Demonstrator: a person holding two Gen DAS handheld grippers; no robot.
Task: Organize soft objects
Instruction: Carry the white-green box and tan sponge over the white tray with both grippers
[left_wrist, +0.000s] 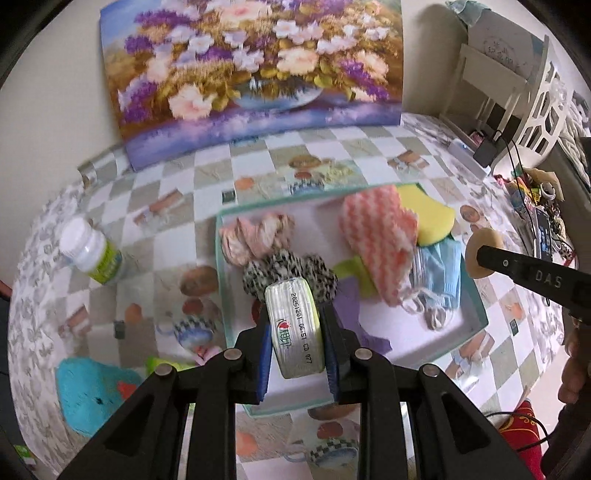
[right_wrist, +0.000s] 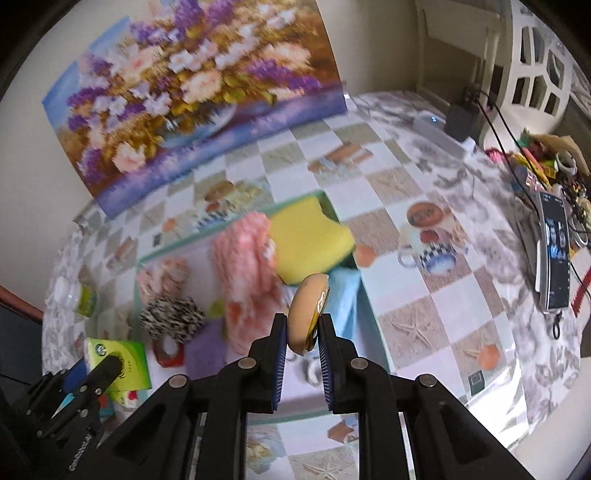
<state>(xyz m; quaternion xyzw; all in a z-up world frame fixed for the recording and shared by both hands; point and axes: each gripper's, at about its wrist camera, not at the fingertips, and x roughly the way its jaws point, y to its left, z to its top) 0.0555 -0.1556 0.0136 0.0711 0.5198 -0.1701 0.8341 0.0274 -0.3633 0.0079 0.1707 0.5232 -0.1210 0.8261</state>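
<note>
My left gripper (left_wrist: 297, 328) is shut on a green tissue pack (left_wrist: 295, 328) and holds it above the near part of the shallow teal-rimmed tray (left_wrist: 476, 306). In the tray lie a pink scrunchie (left_wrist: 255, 236), a leopard scrunchie (left_wrist: 288, 273), a pink striped cloth (left_wrist: 380, 236), a yellow sponge (left_wrist: 428, 218), a blue face mask (left_wrist: 439, 273) and a purple cloth (left_wrist: 354, 306). My right gripper (right_wrist: 301, 336) is shut on a round tan powder puff (right_wrist: 306, 314), held above the tray's right side (right_wrist: 369, 306). The left gripper with its pack (right_wrist: 118, 362) shows at lower left there.
A white pill bottle (left_wrist: 92, 254) lies on the checkered tablecloth left of the tray. A turquoise plush (left_wrist: 88, 395) sits near the front left edge. A flower painting (left_wrist: 251, 74) leans on the back wall. A phone (right_wrist: 554, 254), cables and clutter crowd the right side.
</note>
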